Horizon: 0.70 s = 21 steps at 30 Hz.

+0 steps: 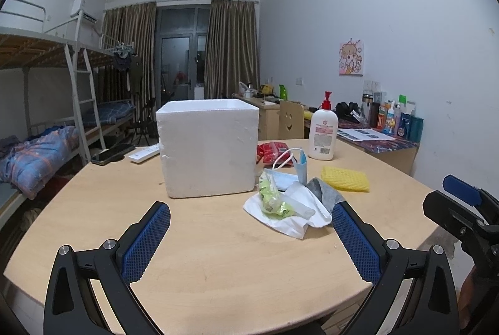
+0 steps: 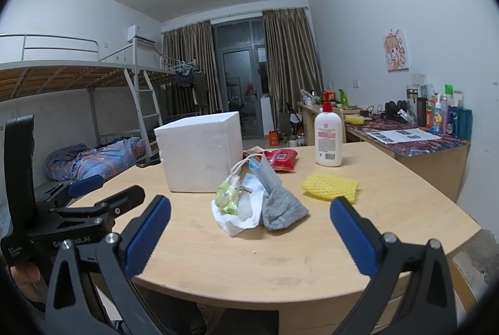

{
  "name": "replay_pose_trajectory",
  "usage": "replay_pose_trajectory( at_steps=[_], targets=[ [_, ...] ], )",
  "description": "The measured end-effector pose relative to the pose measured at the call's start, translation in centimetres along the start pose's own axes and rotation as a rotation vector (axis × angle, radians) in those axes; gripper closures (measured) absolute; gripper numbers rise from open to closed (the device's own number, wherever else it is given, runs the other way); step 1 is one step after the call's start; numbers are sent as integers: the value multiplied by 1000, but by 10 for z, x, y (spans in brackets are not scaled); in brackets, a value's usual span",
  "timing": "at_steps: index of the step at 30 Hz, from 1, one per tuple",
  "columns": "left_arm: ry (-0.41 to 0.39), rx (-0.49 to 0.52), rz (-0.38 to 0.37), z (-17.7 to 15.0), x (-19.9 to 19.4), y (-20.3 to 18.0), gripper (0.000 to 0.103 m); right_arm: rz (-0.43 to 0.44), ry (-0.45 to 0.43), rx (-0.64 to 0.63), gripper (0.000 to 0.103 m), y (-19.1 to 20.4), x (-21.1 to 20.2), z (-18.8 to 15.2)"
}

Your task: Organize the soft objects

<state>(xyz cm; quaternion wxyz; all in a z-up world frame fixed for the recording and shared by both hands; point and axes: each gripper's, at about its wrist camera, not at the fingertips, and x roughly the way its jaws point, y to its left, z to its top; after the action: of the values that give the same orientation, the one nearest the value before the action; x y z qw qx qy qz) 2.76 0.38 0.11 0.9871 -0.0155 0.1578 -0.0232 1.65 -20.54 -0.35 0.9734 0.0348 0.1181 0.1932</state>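
Observation:
A white foam box [image 1: 208,148] [image 2: 199,151] stands mid-table. Right of it lies a heap of soft things: a white tissue [image 1: 293,218] [image 2: 246,212], a yellow-green wrapper [image 1: 272,198] [image 2: 227,196], a blue face mask [image 1: 301,168] [image 2: 265,173] and a grey cloth [image 1: 327,194] [image 2: 282,210]. A yellow foam net [image 1: 345,178] [image 2: 330,186] lies further right. My left gripper [image 1: 251,212] is open, low over the near table, short of the box and heap. My right gripper [image 2: 250,207] is open too, its gap framing the heap from the near side.
A lotion pump bottle [image 1: 322,132] [image 2: 327,135] and a red packet [image 1: 274,151] [image 2: 280,159] sit behind the heap. A phone [image 1: 109,153] and a remote [image 1: 144,153] lie at the table's far left. A cluttered desk [image 2: 414,138] runs along the right wall; bunk beds stand left.

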Motion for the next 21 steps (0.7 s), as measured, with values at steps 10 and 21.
replay_pose_trajectory(
  at_steps=[10, 21],
  targets=[
    [29, -5, -5, 17, 36, -1, 0, 8, 20, 12, 0, -18, 31, 13],
    [175, -31, -70, 30, 98, -6, 0, -40, 83, -4, 0, -37, 68, 22]
  ],
)
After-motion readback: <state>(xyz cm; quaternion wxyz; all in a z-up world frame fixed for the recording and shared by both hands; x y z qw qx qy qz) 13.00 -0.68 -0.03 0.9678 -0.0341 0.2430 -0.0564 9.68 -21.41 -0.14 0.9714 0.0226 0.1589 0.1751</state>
